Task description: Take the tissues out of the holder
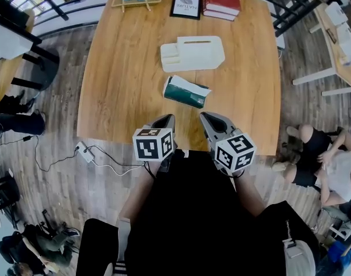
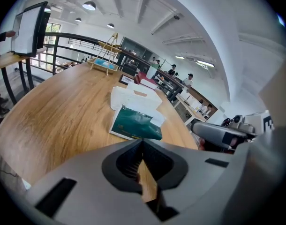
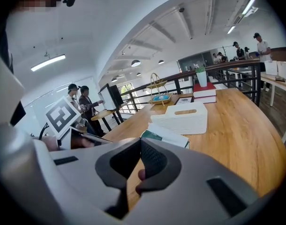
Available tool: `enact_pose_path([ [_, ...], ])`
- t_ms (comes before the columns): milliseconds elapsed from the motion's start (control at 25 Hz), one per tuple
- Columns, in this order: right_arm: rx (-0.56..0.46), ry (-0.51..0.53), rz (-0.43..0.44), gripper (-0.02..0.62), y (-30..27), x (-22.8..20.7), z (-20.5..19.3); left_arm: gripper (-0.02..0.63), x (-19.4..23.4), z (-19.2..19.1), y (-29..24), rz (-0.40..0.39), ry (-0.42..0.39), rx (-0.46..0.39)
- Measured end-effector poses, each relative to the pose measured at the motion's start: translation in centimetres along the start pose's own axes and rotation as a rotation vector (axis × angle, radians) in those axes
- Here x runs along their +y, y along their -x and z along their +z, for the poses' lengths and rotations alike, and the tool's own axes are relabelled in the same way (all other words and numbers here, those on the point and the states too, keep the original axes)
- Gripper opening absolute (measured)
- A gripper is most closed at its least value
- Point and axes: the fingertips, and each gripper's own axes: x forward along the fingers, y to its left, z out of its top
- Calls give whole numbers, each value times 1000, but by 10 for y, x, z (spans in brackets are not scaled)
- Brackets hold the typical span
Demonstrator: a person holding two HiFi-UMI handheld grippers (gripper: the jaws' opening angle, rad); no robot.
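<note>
Pack [image 1: 186, 92] lies mid-desk [image 1: 118, 85], just this side of holder [image 1: 191, 53], long axis across. Left tongs [image 1: 167, 120] and right tongs [image 1: 207, 118] at near edge, jaws together, empty; right perhaps nearer.

Dark green, white-edged tissue pack [image 1: 186, 91] ahead of both jaws; beyond it, cream-white holder [image 1: 193, 53] (plain, unpatterned); honey-brown wood-grain table [image 1: 115, 91] beneath.
</note>
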Motion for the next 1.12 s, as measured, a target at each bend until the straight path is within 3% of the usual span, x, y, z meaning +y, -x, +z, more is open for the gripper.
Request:
enact_pose_path([
  [720,45,-8,10,11,-7,0,-8,11,6,0,0,1,4,4],
  [1120,-15,-32,29,11,1,-5,1,11,1,0,-4,-5,-3,12],
])
